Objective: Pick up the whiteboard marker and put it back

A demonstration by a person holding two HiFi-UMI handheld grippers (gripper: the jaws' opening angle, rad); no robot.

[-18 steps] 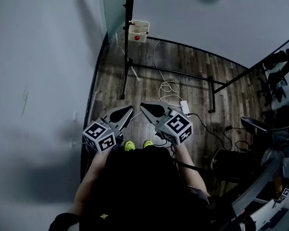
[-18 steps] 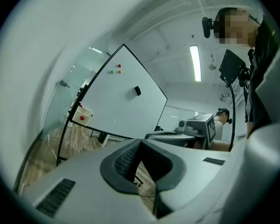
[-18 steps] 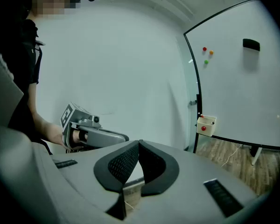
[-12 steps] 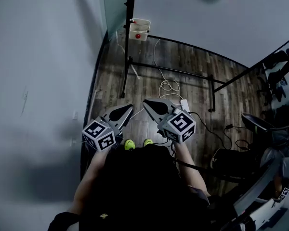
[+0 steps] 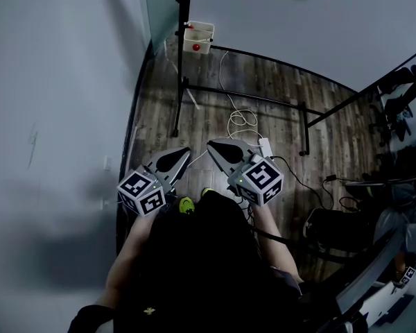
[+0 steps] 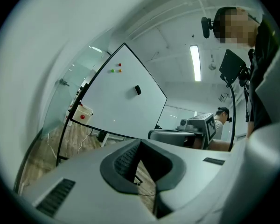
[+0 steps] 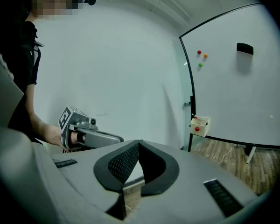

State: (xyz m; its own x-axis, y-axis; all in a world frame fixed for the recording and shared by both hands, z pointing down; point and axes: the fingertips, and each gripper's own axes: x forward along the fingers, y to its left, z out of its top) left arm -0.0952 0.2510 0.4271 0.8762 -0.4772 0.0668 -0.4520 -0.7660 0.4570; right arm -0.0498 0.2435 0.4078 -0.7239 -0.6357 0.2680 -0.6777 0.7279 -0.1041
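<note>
I cannot make out a whiteboard marker as such. A small cream holder box (image 5: 198, 37) with a red dot hangs on the whiteboard's (image 5: 298, 19) stand; something red-tipped sticks out of its top (image 7: 194, 117). My left gripper (image 5: 184, 151) and right gripper (image 5: 211, 145) are held side by side at waist height, well short of the board. Both point toward it. The left gripper's (image 6: 140, 141) jaws meet at the tips with nothing between them. The right gripper's (image 7: 138, 143) jaws are likewise shut and empty.
A black eraser (image 7: 245, 48) and coloured magnets (image 7: 199, 52) sit on the board. The stand's black legs (image 5: 249, 101) cross the wooden floor. White cables (image 5: 244, 123) and a power strip (image 5: 265, 149) lie there. Office chairs (image 5: 402, 89) stand at right; another person (image 6: 220, 118) sits behind.
The right gripper has shifted slightly right and forward. The board and box sit a little higher in the head view. Both grippers stay shut.
</note>
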